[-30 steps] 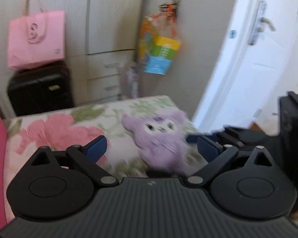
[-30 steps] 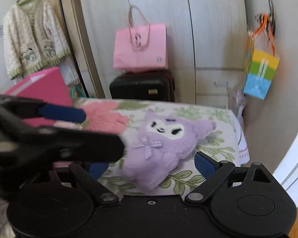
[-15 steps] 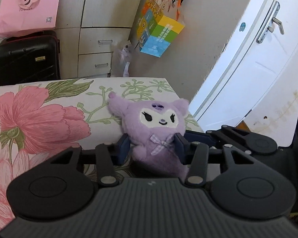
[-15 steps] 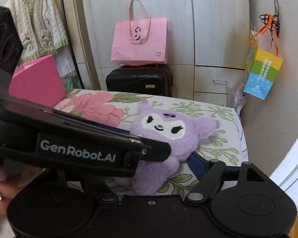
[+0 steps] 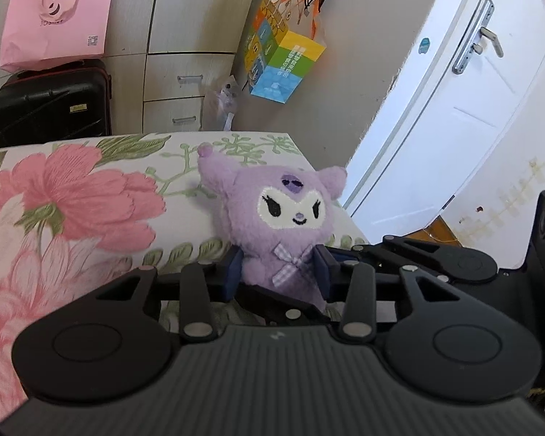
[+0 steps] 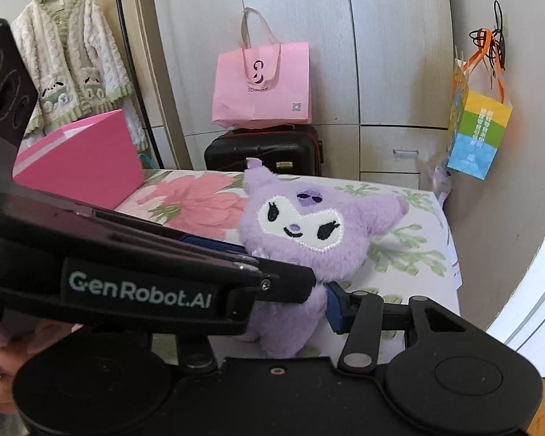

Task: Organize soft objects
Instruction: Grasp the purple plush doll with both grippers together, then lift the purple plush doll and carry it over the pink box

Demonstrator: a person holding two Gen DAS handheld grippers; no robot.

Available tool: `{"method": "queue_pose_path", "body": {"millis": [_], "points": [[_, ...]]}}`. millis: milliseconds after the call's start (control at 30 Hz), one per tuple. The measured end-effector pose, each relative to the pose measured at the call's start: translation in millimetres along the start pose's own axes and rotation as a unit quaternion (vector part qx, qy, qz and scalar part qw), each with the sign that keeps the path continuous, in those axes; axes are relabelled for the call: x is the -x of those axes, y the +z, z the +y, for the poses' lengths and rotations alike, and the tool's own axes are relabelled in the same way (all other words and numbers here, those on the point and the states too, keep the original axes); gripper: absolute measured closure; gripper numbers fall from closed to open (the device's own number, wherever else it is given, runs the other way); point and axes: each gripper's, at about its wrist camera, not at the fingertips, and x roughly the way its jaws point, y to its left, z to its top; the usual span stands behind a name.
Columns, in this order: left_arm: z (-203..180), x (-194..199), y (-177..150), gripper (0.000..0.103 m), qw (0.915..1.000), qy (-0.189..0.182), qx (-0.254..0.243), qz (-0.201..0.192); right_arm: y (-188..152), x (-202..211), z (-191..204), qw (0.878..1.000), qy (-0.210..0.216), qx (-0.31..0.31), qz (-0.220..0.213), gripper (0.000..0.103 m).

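1. Purple plush (image 5: 283,218) stands more upright than half a second ago, its body pinched between the blue pads of the left gripper (image 5: 278,272); a second ago those pads were spread wide.
2. The right gripper (image 6: 301,309) presses one blue pad (image 6: 335,307) against the plush's flank — its other pad is hidden behind the left tool, so I cannot tell its grip.
3. The plush sits near the floral bed's (image 5: 72,200) corner, at 3 o'clock of the big pink flower; open bedding spreads toward 9 o'clock.
4. A pink box (image 6: 83,156) stands on the bed at 10 o'clock in the right view.
5. "GenRobot.AI" reads on the left tool — the pink bag (image 6: 261,87) shows a logo, too small to read.
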Motion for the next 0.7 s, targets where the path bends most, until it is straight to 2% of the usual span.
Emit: {"method": "queue_pose_path", "body": {"millis": [500, 700], "points": [[-11.2, 73.6, -46.8, 0.064, 0.9997, -0.015, -0.015, -0.007, -24.8, 56.9, 57.1, 1.000, -0.009, -0.010, 0.007, 0.048], [-7.4, 101.5, -67.9, 0.063, 0.9997, -0.023, -0.006, -0.003, -38.5, 76.2, 83.7, 1.000, -0.007, -0.008, 0.012, 0.048]]}}
